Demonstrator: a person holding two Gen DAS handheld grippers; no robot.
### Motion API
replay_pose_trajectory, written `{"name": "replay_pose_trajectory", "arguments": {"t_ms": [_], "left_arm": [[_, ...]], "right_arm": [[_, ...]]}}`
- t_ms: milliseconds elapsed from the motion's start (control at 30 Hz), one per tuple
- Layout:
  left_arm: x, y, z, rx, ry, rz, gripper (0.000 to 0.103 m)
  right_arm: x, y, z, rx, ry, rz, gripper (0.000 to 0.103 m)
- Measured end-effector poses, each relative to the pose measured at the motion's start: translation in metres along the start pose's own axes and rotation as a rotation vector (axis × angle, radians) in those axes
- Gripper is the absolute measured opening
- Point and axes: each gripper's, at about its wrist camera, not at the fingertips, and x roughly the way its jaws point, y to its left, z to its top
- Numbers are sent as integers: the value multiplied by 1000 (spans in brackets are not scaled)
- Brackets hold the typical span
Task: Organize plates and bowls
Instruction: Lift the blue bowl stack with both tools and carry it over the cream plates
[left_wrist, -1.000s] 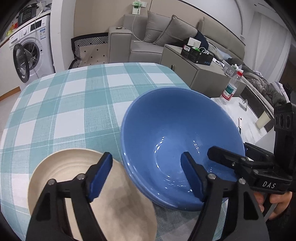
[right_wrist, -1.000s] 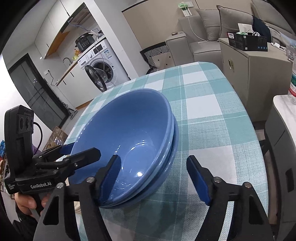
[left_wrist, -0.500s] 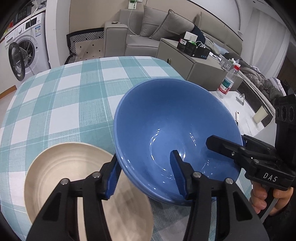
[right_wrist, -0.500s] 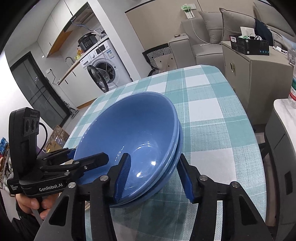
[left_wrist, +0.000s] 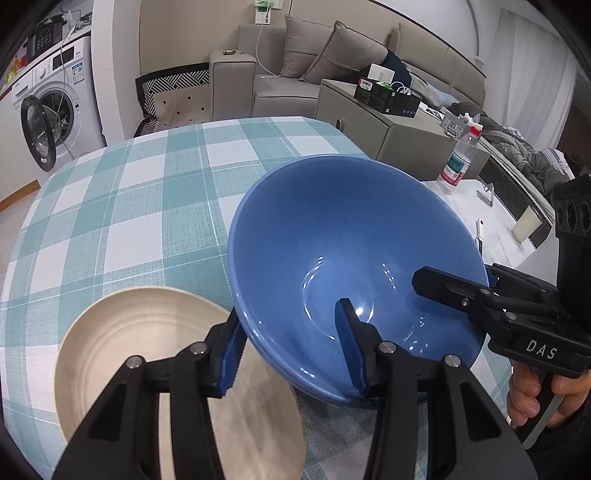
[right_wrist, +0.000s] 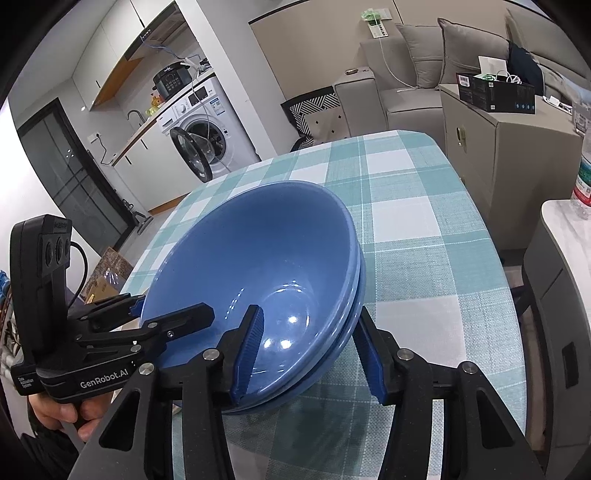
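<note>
Sitting on the counter (left_wrist: 122, 206), which wears a teal-and-white checked cloth, is a stack of blue bowls (left_wrist: 354, 258), one nested inside another, with a second rim showing just under the top one on the right wrist view. The stack stands near the counter's right-hand edge, and a cream plate (left_wrist: 147, 354) lies just beside it to the left, its near part hidden behind the left gripper's frame. The left gripper (left_wrist: 291, 343) straddles the near left wall of the bowls: one blue finger is outside the rim, against the outer wall, and the other is down inside the bowl; its jaws are closing on that wall, and the outer pad looks pressed to it. The right gripper (right_wrist: 310, 350) straddles the near right wall in the same way, one finger inside the bowl and the other outside against the stacked rims, its jaws partly closed around the wall with both pads touching. Each view shows the other gripper reaching in over the opposite side of the bowl, and a hand (left_wrist: 535, 395) grips the handle of the right one. Whether the bowls' base rests on the cloth or is just clear of it cannot be told. Beyond the counter stand a washing machine (right_wrist: 207, 136) with its door open, a grey sofa (left_wrist: 295, 66), and a water bottle (left_wrist: 460, 158) on a side table.
</note>
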Motion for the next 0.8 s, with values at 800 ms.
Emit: {"name": "replay_pose_trajectory", "arguments": {"t_ms": [800], "left_arm": [[-21, -1, 4, -1, -49, 9, 46]], "right_arm": [[-14, 9, 5, -24, -51, -13, 51]]}}
